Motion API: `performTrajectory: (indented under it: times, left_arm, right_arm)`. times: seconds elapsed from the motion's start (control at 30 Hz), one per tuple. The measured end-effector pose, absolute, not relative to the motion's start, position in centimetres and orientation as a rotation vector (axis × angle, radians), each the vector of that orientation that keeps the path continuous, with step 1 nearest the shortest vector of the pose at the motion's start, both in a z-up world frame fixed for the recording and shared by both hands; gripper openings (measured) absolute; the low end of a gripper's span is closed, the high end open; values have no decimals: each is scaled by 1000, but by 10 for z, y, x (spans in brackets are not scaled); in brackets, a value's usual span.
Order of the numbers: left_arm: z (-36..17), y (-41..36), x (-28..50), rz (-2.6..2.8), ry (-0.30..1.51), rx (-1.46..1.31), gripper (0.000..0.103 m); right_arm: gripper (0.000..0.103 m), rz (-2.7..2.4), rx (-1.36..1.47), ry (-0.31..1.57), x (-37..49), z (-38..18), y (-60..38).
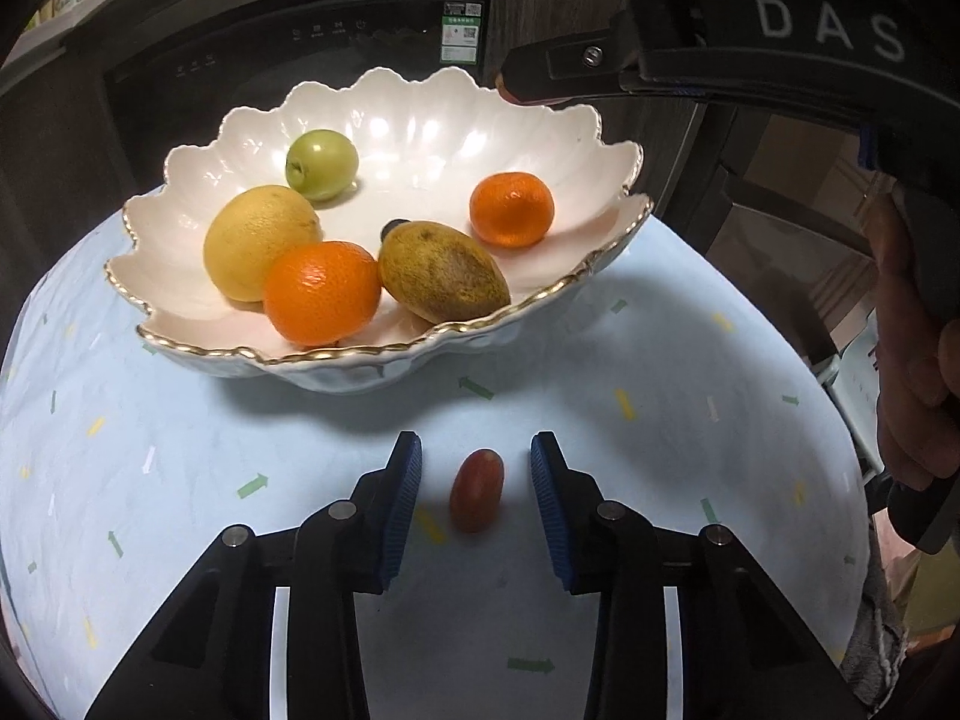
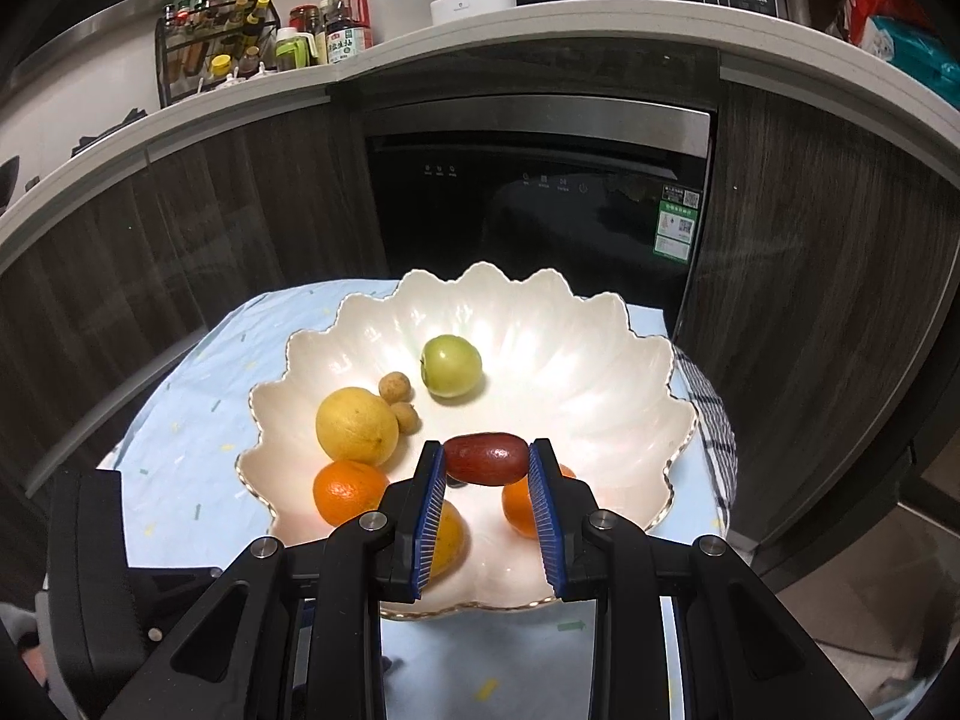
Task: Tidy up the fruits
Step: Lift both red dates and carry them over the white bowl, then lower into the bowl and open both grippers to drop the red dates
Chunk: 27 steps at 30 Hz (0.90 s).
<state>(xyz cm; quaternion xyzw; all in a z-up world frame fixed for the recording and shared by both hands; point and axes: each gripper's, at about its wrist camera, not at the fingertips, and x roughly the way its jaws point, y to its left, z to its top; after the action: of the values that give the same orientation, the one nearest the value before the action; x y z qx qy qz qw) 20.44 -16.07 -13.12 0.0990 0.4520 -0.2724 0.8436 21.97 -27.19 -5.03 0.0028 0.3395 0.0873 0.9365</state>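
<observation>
Two grippers at work: left gripper, jaws partly open, straddles a small red fruit lying untouched on the tablecloth; right gripper clamps a dark red fruit above the scalloped bowl.

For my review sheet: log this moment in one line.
left gripper: open around red fruit on tablecloth | right gripper: holding dark red fruit over bowl

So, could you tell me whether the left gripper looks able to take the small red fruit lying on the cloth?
Probably yes: the red fruit lies on the cloth between the left gripper's pads, which don't yet touch it, and nothing stands in between.
</observation>
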Motion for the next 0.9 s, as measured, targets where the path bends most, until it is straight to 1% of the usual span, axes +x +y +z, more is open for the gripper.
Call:
performTrajectory:
  times: [0.03, 0.1, 0.23, 0.33, 0.53, 0.9]
  left_arm:
    - [-133, -162, 205, -575, 957, 215, 36]
    - [-136, -164, 205, -575, 963, 223, 30]
    - [-141, -166, 205, -567, 968, 233, 27]
    - [-141, -166, 204, -566, 959, 244, 18]
    - [-137, -162, 204, -554, 945, 244, 17]
    - [-110, -150, 199, -529, 891, 238, 17]
  right_arm:
    - [30, 178, 7, 694, 220, -51, -272]
    - [30, 179, 10, 694, 220, -53, -273]
    - [30, 180, 4, 692, 219, -54, -272]
    - [30, 182, 4, 691, 219, -55, -272]
    - [30, 181, 8, 697, 217, -56, -272]
    - [30, 183, 6, 674, 210, -42, -264]
